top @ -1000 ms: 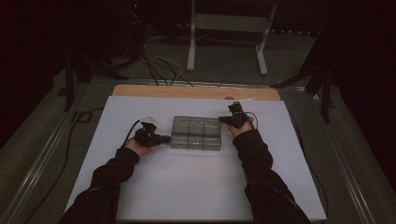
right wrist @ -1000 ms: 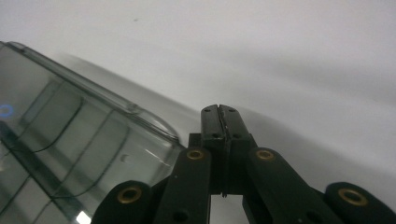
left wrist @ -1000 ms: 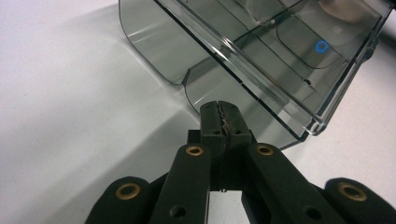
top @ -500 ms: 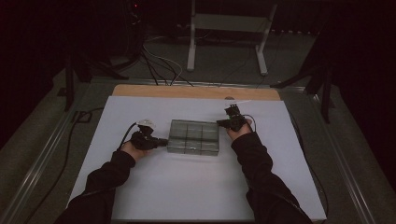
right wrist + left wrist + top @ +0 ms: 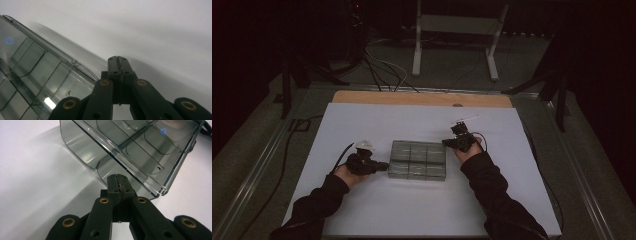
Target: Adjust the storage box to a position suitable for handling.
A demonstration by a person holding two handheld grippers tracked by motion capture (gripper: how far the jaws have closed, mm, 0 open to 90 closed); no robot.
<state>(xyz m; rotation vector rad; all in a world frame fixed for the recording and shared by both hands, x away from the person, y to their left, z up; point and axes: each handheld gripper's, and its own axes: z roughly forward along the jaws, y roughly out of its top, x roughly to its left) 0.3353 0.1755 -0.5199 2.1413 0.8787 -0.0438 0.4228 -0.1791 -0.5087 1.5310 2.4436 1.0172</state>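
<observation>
Two closed grippers flank the smoke-grey clear plastic compartment box (image 5: 417, 160), which lies near the middle of the white worktop (image 5: 362, 125). The left gripper (image 5: 117, 178) holds nothing, tips meeting at the box's left wall; the right gripper (image 5: 117, 60) sits empty at its far right corner. Pushing evenly from both sides should prevent the box skewing.

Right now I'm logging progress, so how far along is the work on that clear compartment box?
Done: the clear box lies lidded on the white mat. In hand: the shut left gripper noses its side wall, the shut right gripper sits beside its far corner. Left: neither grips anything; the compartments look empty.
</observation>
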